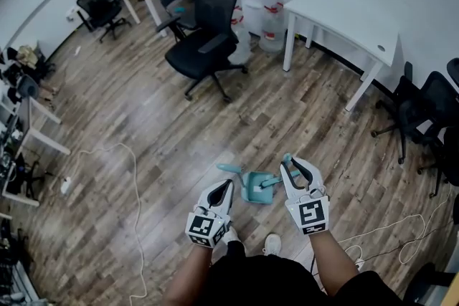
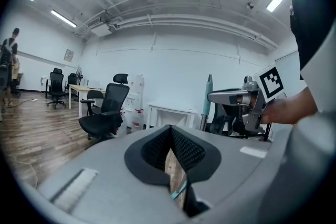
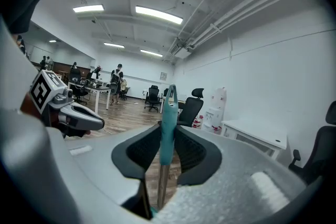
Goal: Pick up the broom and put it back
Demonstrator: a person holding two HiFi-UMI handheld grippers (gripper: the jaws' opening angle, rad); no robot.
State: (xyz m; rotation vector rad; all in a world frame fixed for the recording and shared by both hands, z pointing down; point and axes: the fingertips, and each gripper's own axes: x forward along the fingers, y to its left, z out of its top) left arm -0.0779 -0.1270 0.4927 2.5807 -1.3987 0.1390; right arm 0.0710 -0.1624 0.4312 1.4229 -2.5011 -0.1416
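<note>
right tongs (image 3: 169,134) pinch the broom (image 3: 168,110) upright above the teal dustpan (image 1: 257,188) on the wood floor (image 1: 143,118); left tongs (image 2: 171,131) pressed together, empty; carry-back step, apparently; next, setting it down squarely

left gripper (image 1: 228,183): grey | right gripper (image 1: 290,162): grey | top (image 1: 276,284): black | shoes (image 1: 271,245): white
</note>
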